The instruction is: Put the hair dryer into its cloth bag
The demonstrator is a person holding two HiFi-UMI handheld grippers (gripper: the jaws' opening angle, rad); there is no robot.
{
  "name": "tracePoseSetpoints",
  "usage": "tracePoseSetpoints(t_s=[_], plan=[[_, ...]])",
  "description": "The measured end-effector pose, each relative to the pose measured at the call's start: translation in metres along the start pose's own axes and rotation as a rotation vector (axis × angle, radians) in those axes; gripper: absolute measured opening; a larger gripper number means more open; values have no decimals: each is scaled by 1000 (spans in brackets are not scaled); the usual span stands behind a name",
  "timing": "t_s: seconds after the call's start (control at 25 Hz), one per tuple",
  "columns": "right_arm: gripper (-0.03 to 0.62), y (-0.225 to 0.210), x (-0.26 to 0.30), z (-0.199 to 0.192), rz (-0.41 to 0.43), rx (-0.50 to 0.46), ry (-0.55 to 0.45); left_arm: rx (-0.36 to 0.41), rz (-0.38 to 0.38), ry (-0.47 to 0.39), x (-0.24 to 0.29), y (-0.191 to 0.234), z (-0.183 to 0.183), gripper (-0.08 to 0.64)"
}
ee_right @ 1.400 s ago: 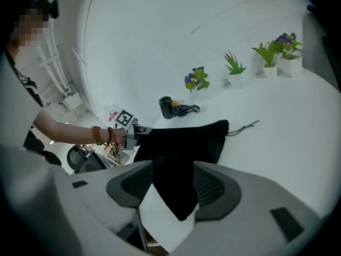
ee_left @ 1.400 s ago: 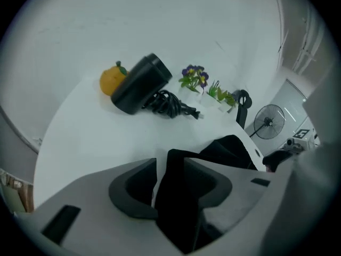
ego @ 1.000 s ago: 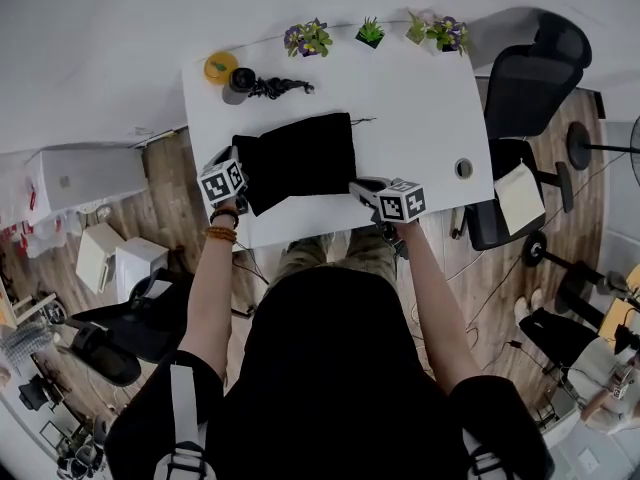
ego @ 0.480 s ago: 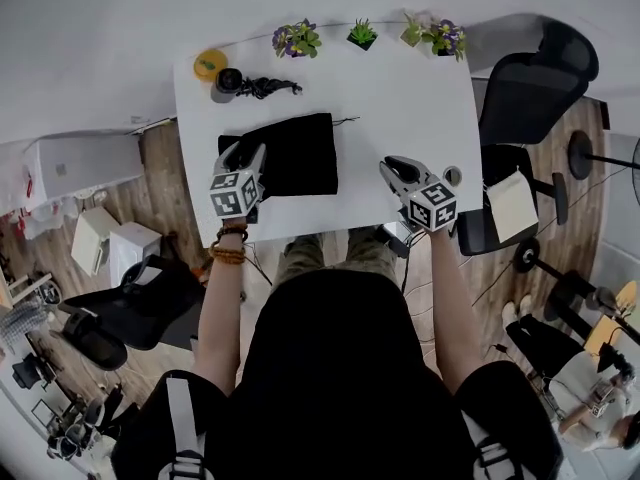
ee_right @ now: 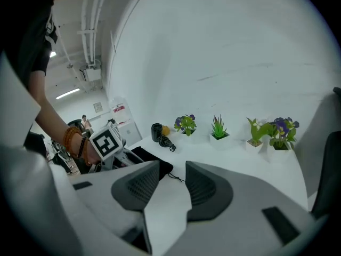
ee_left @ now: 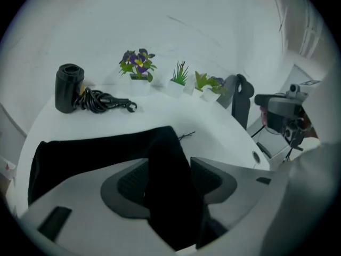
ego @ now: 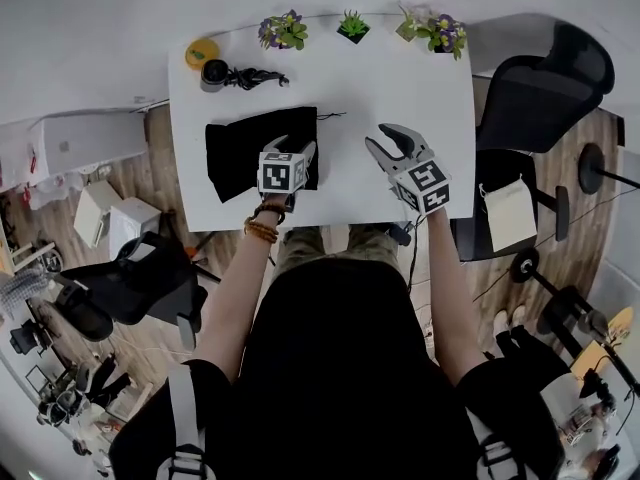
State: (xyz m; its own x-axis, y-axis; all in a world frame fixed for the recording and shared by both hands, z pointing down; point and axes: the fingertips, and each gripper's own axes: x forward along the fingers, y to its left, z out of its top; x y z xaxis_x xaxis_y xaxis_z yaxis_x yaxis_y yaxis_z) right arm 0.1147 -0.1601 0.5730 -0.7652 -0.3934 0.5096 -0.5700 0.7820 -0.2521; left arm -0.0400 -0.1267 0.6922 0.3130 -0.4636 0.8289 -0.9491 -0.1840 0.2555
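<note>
Left gripper [ee_left: 169, 177]: your jaws stand spread wide and have just been opening. Black cloth of the bag [ego: 245, 153] shows in the gap between the pads. The pads are not clamped on it.

Bag: lies flat on the white table [ego: 400, 88]. Its long axis runs crosswise to your left gripper. Its right end sits at the jaws and the rest stretches away to that gripper's left. A thin drawstring [ee_left: 186, 136] trails from the far right corner, just ahead of the jaws and a touch to their right.

Hair dryer [ee_left: 69, 88]: not in the bag. It sits well ahead of your left gripper and off to its left, beyond the bag's far edge and apart from it. The black barrel looks to stand on end, long axis upright, round end facing up. Its cord [ee_left: 104, 100] lies bundled on the table, touching the barrel on the side nearer the gripper's line of sight. How the handle lies cannot be made out.

Right gripper [ee_right: 171, 180]: your jaws stand partly apart and have just been opening. Nothing is between them, and only bare table top shows in the gap. The bag's drawstring corner lies ahead and to this gripper's left, with your left gripper just beyond it.

Potted plants [ego: 283, 32] line the table's far edge, well ahead of both grippers.
</note>
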Motion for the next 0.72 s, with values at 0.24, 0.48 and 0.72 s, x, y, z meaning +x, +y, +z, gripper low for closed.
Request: tracePoseSetpoints(t_s=[0.24, 0.48, 0.72], plan=[[170, -17, -1, -8, 66, -12, 27, -2, 99, 129, 18, 8, -30, 179], [170, -21, 14, -11, 156, -19, 54, -11, 84, 106, 12, -2, -12, 171], [169, -19, 29, -3, 206, -21, 57, 62, 100, 192, 40, -13, -23, 230]])
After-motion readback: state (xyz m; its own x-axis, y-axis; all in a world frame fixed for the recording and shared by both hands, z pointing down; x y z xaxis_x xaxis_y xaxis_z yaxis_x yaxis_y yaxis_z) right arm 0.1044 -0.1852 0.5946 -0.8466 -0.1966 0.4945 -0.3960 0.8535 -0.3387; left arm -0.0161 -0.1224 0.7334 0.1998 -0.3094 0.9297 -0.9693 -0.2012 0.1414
